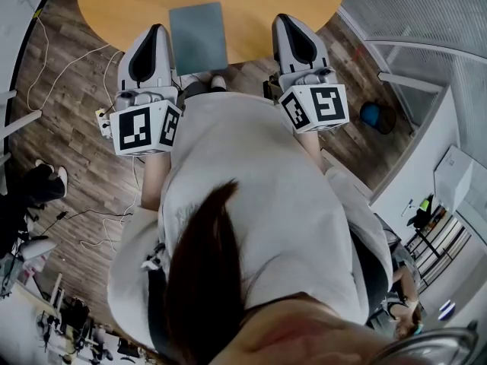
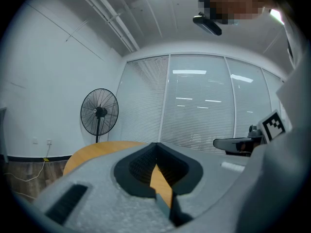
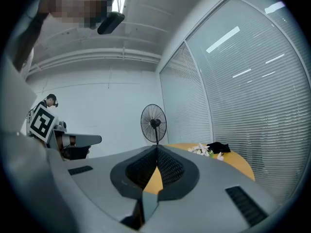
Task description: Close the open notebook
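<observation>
While both grippers pointed toward the round wooden table (image 1: 114, 6), the notebook (image 1: 198, 36) lay flat on it at the upper centre of the head view, a single grey-blue rectangle near the table's edge, framed by the two grippers. Left gripper (image 1: 157, 29) and right gripper (image 1: 285, 17) each had the jaws drawn together at the tips, with nothing between them.

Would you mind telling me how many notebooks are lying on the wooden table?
1: a grey-blue notebook lies flat by the near edge of the table, seemingly closed. The head view cuts off the table's far side, so another may be hidden.
</observation>
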{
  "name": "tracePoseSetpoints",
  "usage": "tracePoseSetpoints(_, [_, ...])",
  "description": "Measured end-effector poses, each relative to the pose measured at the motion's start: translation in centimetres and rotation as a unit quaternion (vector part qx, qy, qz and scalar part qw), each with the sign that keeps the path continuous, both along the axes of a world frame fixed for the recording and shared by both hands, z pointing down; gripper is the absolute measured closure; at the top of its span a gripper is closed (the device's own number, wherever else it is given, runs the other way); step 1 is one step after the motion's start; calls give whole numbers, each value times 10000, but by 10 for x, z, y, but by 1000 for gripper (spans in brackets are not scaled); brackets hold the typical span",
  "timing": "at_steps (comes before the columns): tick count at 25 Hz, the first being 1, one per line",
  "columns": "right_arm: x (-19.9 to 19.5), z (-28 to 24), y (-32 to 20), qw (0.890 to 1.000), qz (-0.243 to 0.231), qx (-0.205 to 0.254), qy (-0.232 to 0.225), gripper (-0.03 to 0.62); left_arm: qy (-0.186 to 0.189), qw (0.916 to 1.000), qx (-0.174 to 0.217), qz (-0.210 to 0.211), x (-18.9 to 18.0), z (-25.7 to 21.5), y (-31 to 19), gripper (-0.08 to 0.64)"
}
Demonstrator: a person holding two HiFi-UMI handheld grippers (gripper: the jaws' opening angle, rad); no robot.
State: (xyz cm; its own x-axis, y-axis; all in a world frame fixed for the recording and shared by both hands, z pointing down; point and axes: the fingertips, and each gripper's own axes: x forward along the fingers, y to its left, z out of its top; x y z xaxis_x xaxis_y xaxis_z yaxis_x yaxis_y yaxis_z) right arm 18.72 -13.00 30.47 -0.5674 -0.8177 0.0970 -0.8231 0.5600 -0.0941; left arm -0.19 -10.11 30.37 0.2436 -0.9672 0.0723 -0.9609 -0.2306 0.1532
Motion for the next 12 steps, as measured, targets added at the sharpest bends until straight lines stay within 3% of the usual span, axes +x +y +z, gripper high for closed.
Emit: tracePoseSetpoints(12, [-2,0,1,10000,17,5,24,591,11,10000,-1,5,-1,0,0,545])
